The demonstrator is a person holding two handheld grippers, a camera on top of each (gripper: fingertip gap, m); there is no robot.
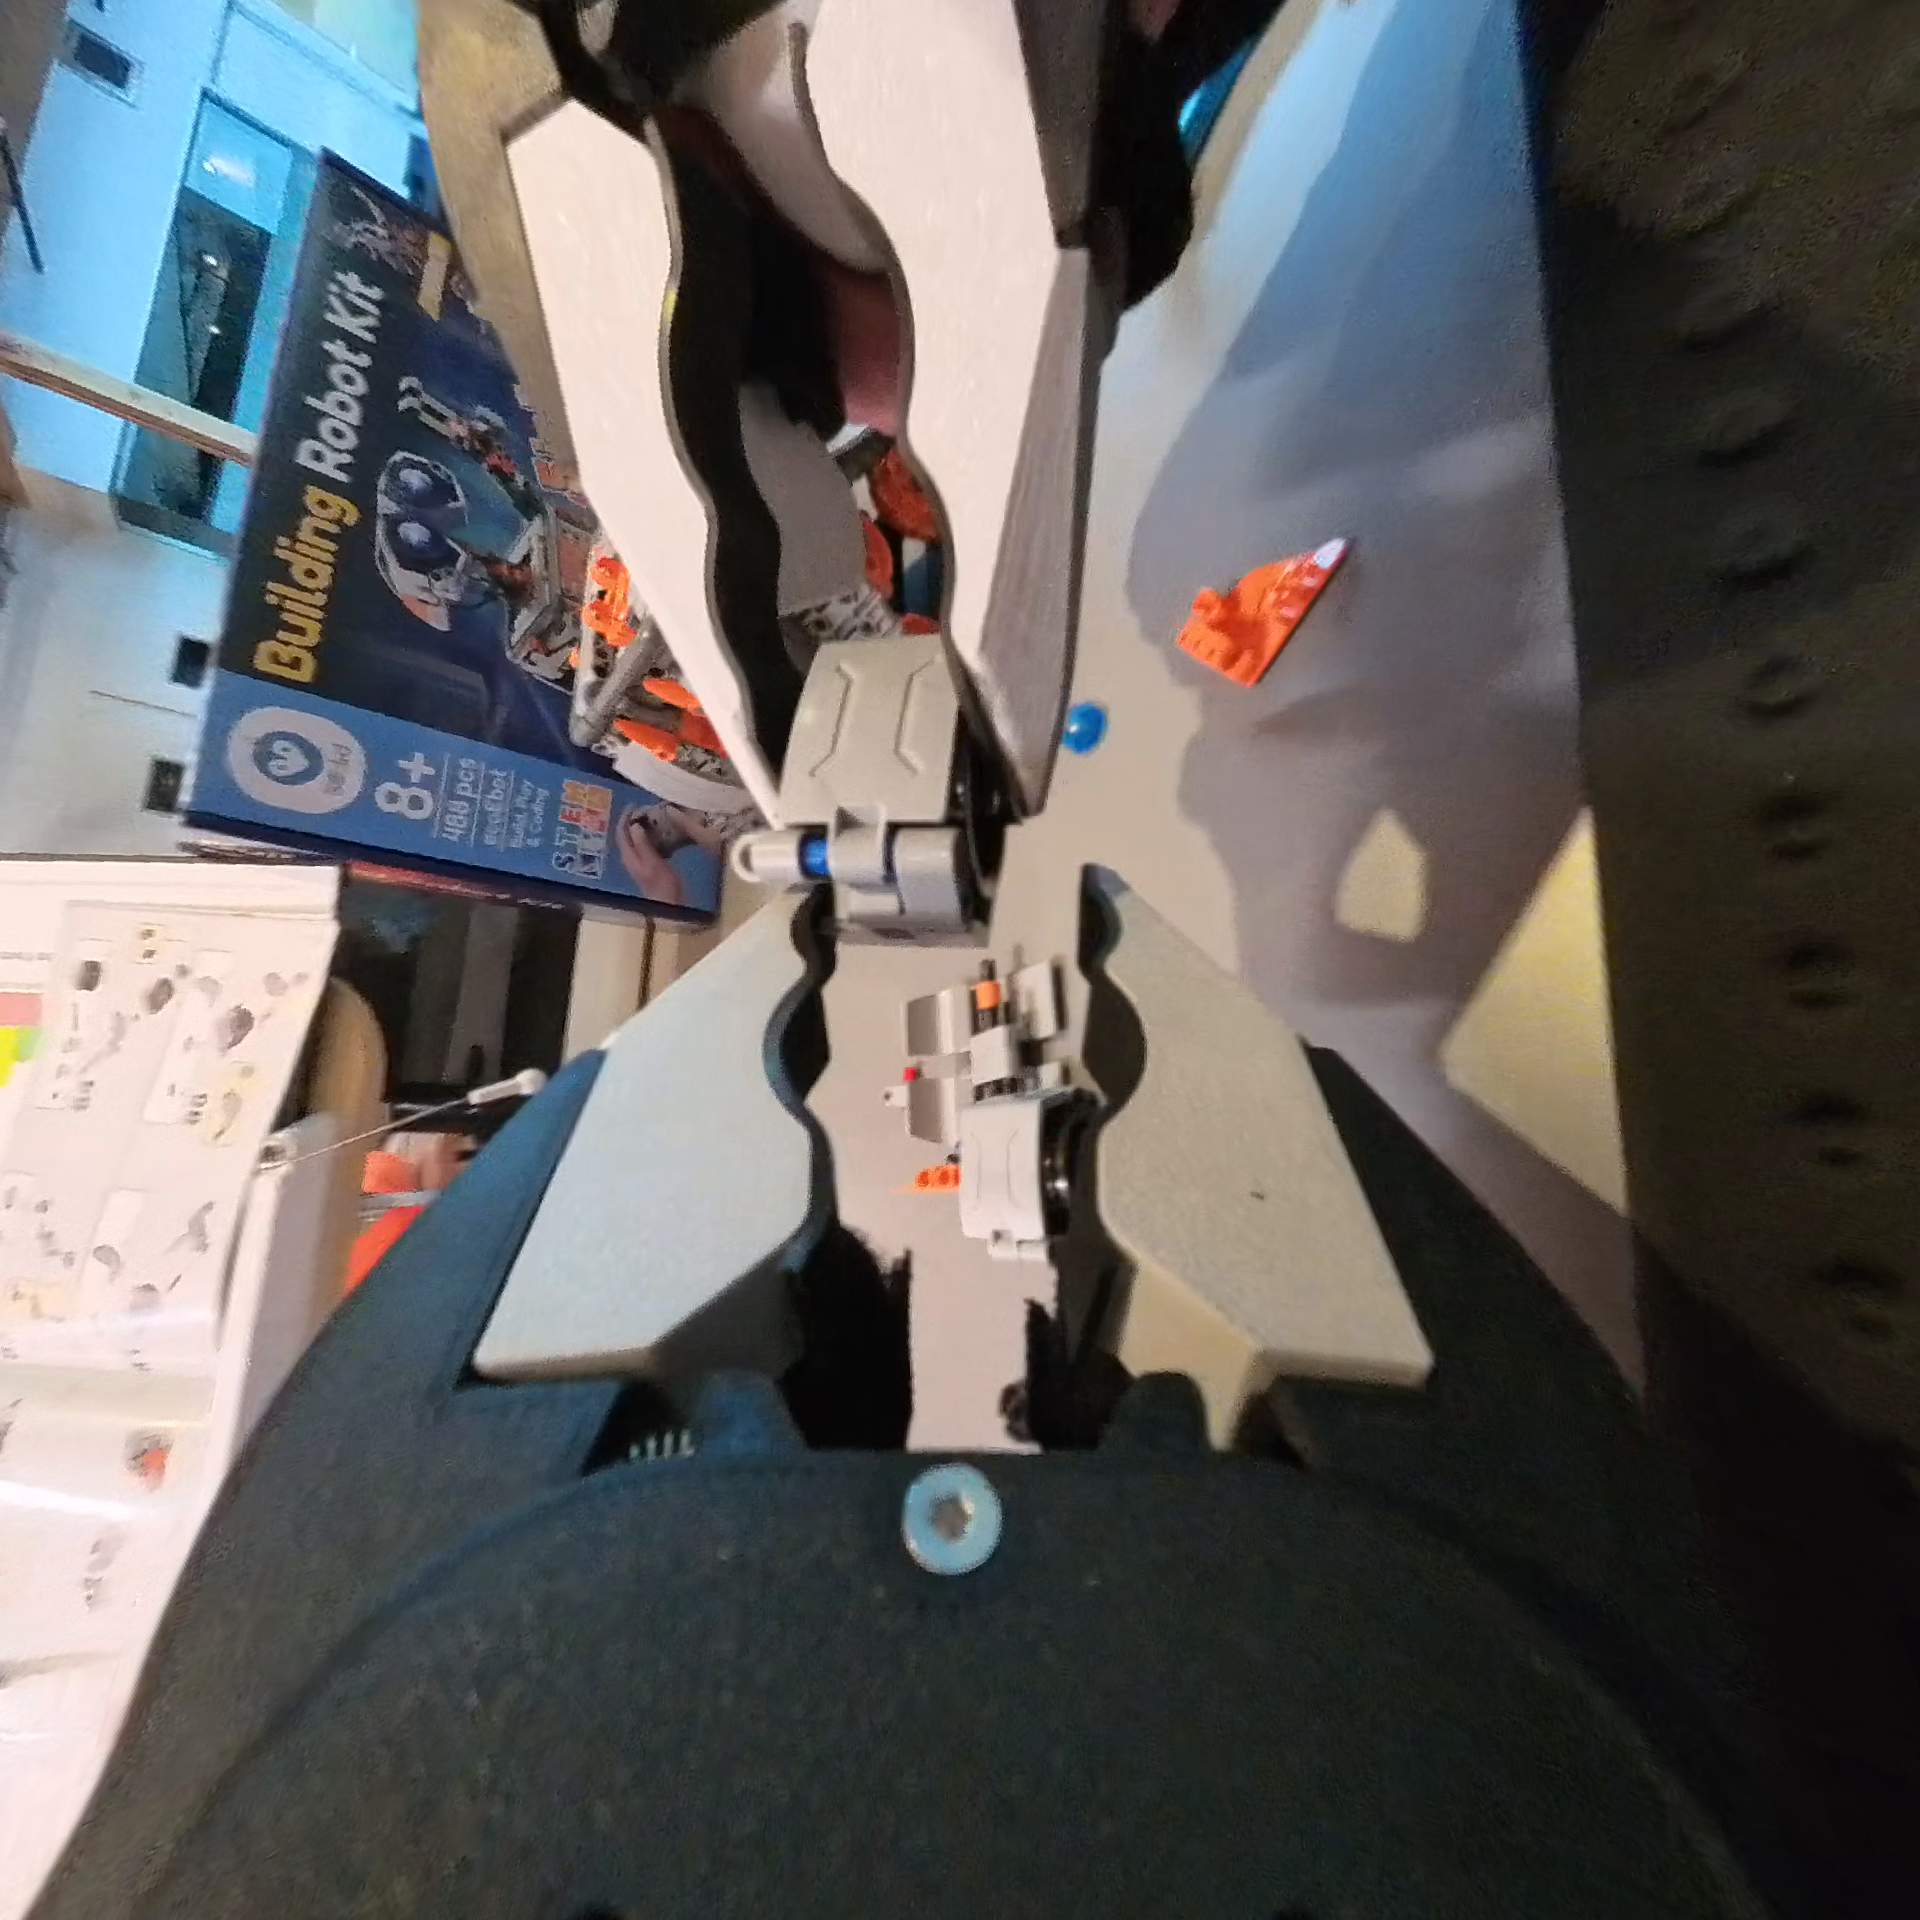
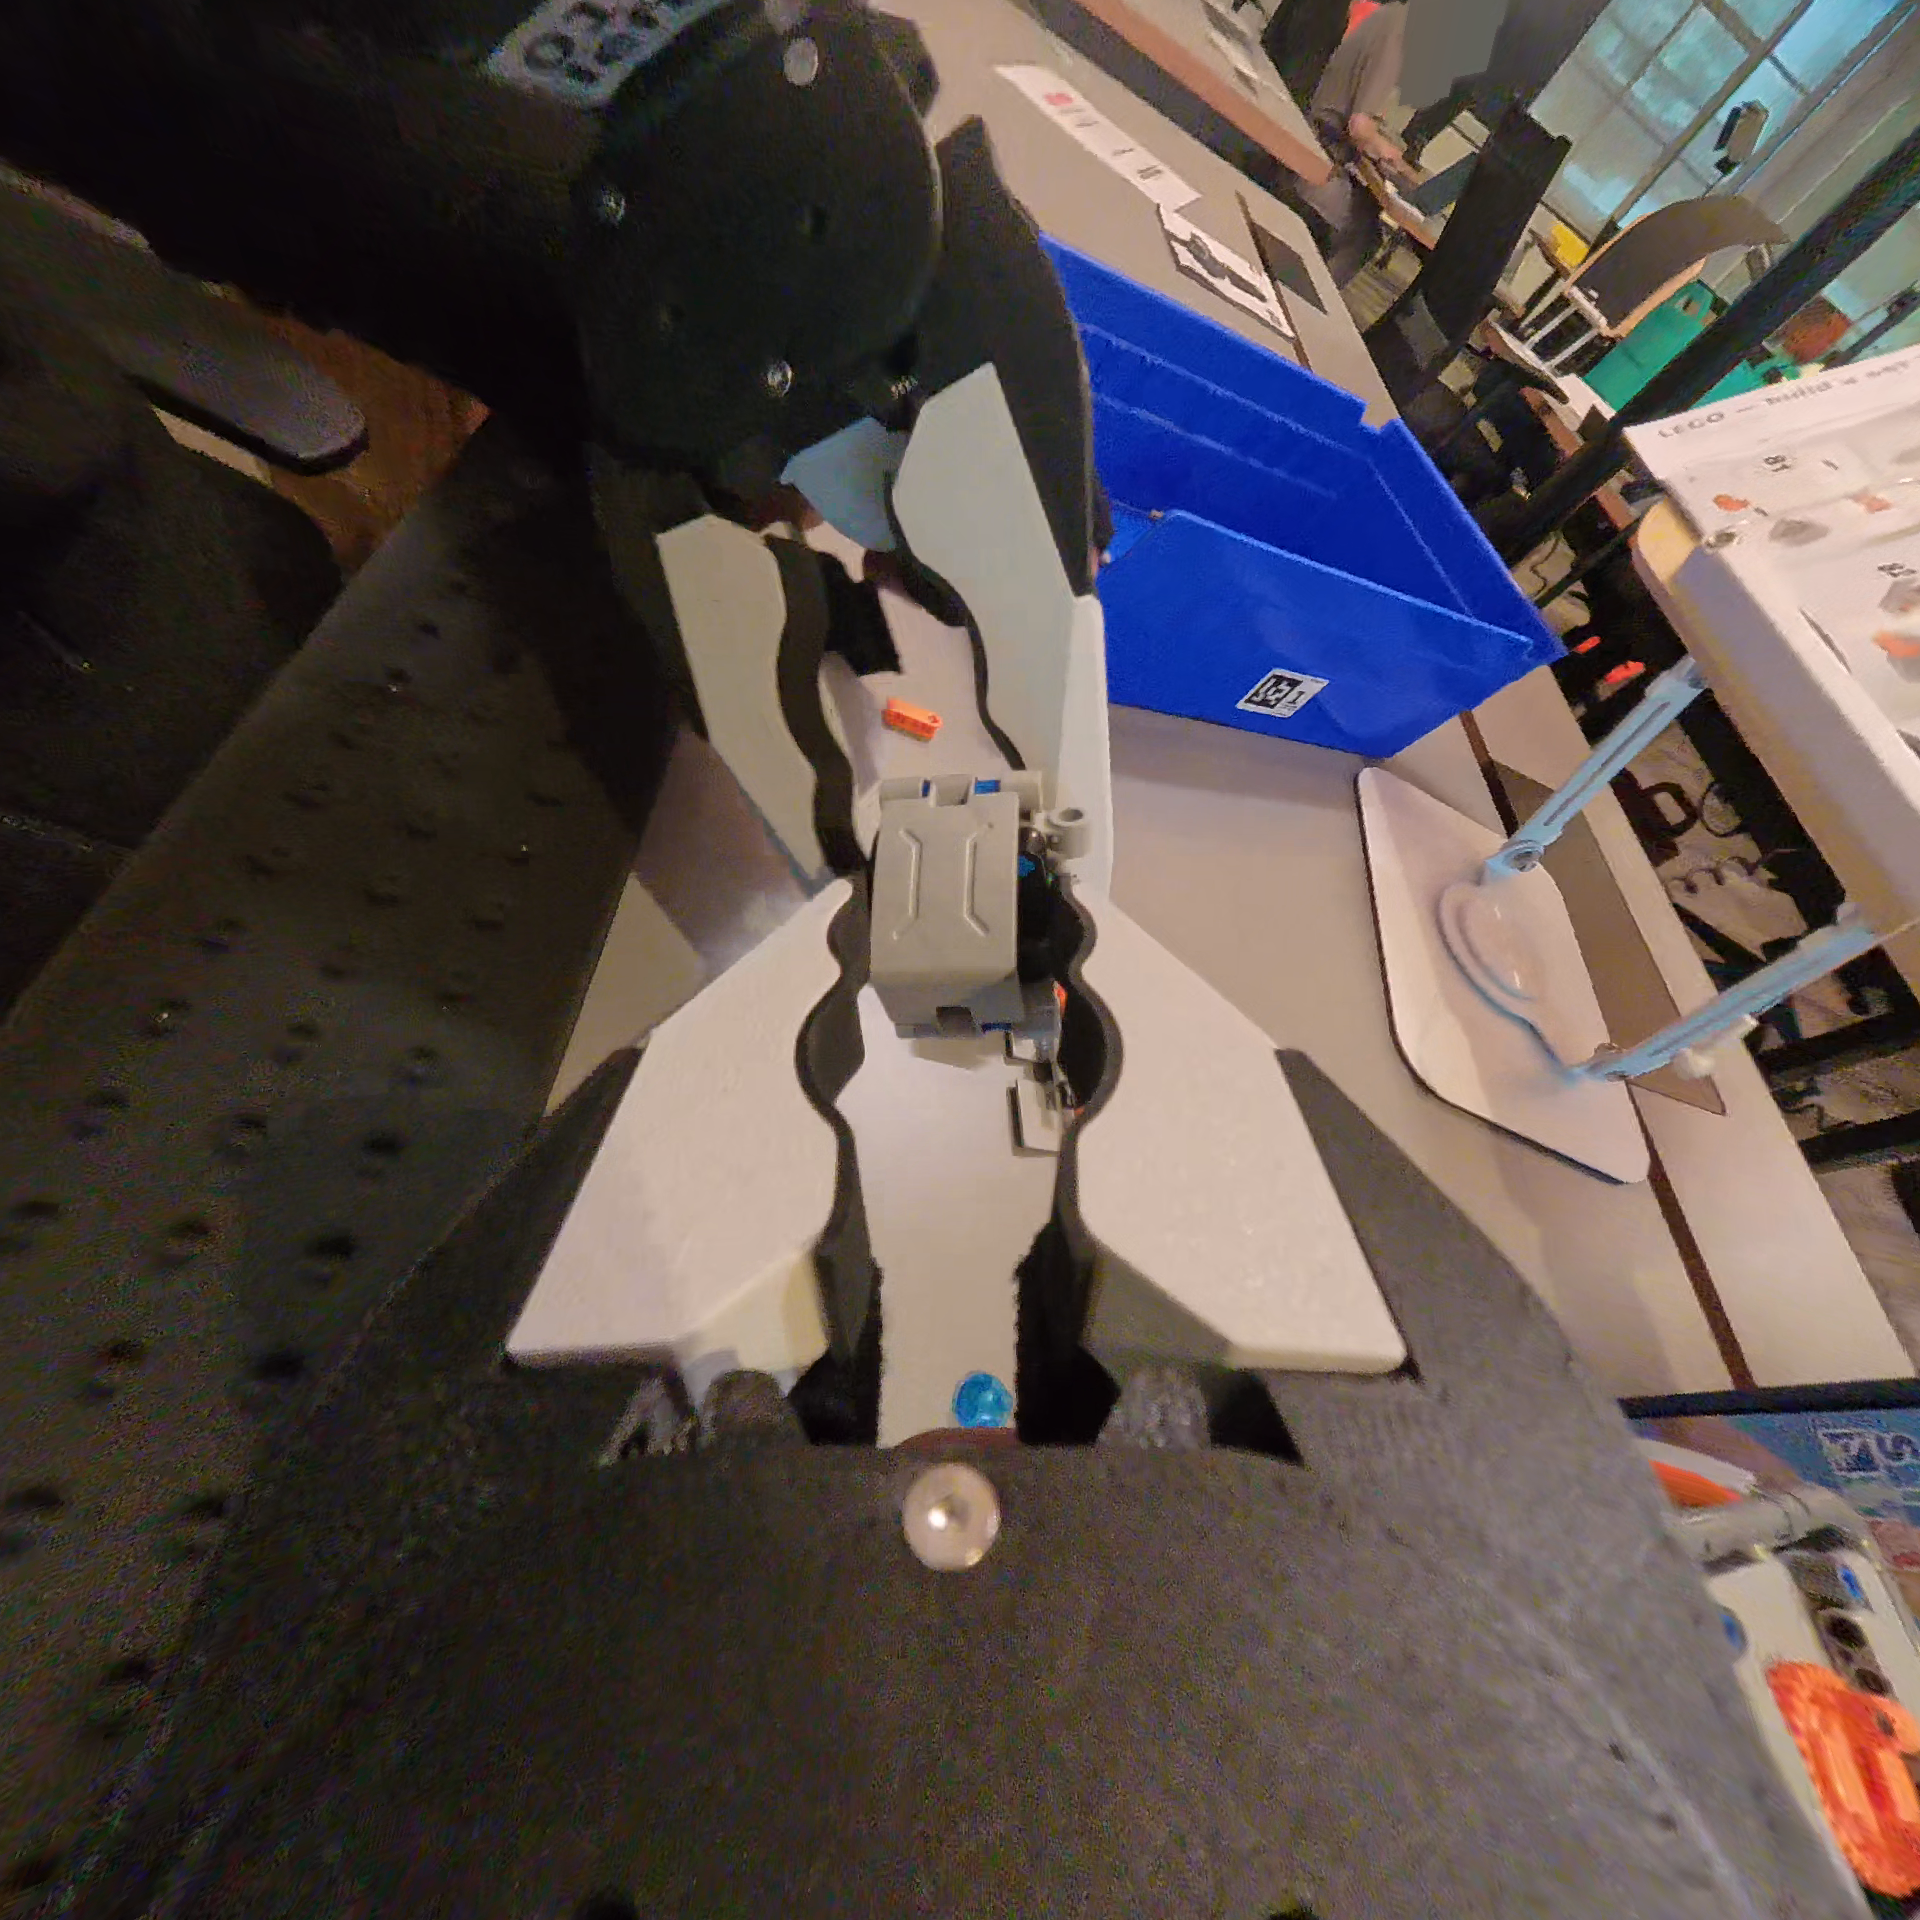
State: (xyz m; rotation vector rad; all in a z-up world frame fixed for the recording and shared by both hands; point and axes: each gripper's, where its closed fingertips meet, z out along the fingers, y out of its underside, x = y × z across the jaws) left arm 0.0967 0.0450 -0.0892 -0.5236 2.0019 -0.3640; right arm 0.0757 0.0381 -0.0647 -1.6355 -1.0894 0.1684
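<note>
Right gripper [image 2: 961, 935] clamps a grey ribbed block assembly [image 2: 943, 894], blue pin at one end. Left gripper [image 1: 951, 914] spread apart, tips apparently just beside it; second grey assembly [image 1: 997, 1101] lies on the table [image 1: 1247, 416].

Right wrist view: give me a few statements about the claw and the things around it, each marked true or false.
1. The right claw grips a grey block. True.
2. The blue bin sits on the floor. False: it stands on the table.
3. A small orange piece lies on the table beyond the block. True.
4. The blue stud sits on top of the block. False: it lies on the table near the claw's base.
</note>
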